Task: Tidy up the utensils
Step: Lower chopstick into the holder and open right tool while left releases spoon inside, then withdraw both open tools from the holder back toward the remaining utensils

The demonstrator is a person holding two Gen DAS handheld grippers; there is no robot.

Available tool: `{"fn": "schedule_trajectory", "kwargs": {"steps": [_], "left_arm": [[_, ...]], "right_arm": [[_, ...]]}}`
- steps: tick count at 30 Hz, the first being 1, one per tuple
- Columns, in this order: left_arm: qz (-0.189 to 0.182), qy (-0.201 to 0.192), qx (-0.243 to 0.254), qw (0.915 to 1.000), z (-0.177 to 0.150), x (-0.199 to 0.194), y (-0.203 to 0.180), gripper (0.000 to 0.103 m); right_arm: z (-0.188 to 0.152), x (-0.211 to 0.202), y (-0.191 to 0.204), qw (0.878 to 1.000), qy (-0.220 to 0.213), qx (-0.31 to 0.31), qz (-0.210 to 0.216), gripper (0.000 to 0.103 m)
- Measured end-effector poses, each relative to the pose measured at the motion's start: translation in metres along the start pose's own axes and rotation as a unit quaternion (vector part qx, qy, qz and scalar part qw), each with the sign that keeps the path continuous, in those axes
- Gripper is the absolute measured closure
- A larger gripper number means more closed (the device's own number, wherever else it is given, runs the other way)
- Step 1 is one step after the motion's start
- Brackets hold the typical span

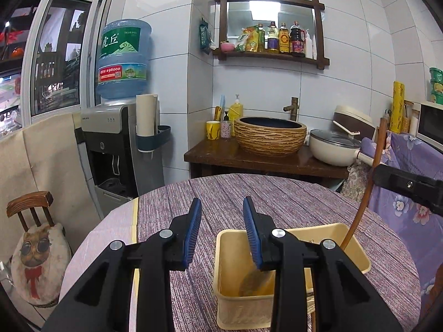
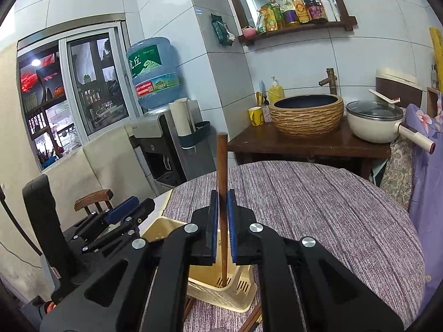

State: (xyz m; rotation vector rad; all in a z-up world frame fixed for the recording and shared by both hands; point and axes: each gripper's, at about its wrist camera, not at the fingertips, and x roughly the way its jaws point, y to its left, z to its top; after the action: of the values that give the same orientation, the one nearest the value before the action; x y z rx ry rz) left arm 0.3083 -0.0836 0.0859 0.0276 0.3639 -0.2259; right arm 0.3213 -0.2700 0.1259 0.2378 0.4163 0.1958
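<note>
Right gripper (image 2: 220, 221), lower centre of its own view: jaws clenched on a brown wooden utensil handle (image 2: 221, 166), which stands nearly upright between the blue pads. Lower end of the handle is down inside the cream utensil basket (image 2: 221, 290), close to the slotted floor; whether it touches the floor cannot be told.

Left gripper (image 1: 221, 229), lower centre of the left view: jaws parted, nothing between the pads. It hangs over the left edge of the basket (image 1: 229, 276), one finger above the cavity. A round, dull utensil end seems to lie in the basket's bottom; unclear what.

Judgement: step in hand is seating the handle in the basket. To do it well, lower straight down until the tip rests, keep the shaft vertical, then let go; releasing early risks a topple against the rim. The left gripper could steady the basket wall.

Beyond, at mid-frame: round table with purple striped cloth (image 2: 318, 207). Farther up: woven basin (image 2: 307, 116) and white pot (image 2: 373, 121) on a dark counter.
</note>
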Motion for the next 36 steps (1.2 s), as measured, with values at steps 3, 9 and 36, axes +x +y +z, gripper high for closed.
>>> {"fn": "schedule_trajectory", "kwargs": {"steps": [3, 9, 36], "left_arm": [[-0.007, 0.002, -0.006, 1.0, -0.002, -0.004, 0.003, 0.065], [-0.02, -0.011, -0.021, 0.9995, -0.008, -0.024, 0.01, 0.037], [0.019, 0.171, -0.026, 0.9847, -0.109, -0.069, 0.031, 0.005]], "right_arm": [[-0.004, 0.003, 0.0, 1.0, 0.01, 0.005, 0.002, 0.065], [-0.016, -0.012, 0.009, 0.999, -0.015, -0.027, -0.017, 0.049], [-0.145, -0.043, -0.005, 0.987, 0.127, -0.024, -0.094, 0.024]]}}
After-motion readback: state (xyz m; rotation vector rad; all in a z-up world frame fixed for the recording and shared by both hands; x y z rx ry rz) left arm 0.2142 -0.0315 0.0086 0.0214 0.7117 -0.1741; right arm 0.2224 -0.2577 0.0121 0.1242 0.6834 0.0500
